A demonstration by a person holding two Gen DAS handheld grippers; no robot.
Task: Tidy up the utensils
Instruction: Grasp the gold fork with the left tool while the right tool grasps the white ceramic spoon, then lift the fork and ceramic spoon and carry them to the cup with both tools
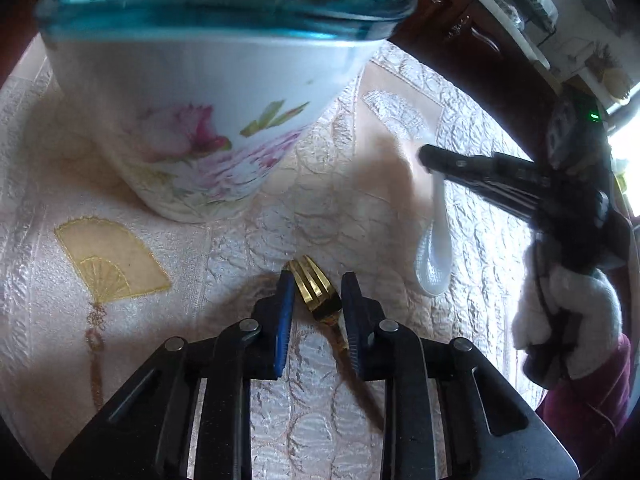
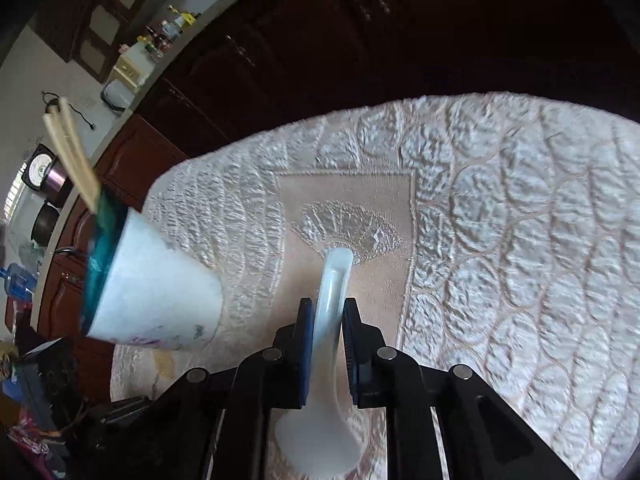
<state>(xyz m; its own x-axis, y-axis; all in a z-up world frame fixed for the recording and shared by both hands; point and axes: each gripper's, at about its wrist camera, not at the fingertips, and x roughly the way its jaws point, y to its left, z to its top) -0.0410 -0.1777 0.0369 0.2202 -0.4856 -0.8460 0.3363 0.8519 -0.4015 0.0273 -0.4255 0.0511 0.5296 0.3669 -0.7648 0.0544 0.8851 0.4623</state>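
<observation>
Spread under everything: the table (image 1: 360, 208), draped in a quilted cream cloth stitched with a gold fan (image 1: 108, 260). Stood on it, close ahead of the left gripper: a floral white cup (image 1: 192, 128) with a teal glass rim, chopsticks (image 2: 72, 152) poking out of the top. Hung over the cloth to the right of the cup: the right gripper (image 2: 327, 320), gloved hand (image 1: 568, 320) behind it, pads clamped on the handle of a white ceramic spoon (image 2: 320, 420), bowl end nearest the camera. Set low near the cloth: the left gripper (image 1: 316, 300), pads drawn in around a gold fork (image 1: 316, 292) with tines toward the cup; pads seemingly touching the fork's head, grip hard to confirm.
</observation>
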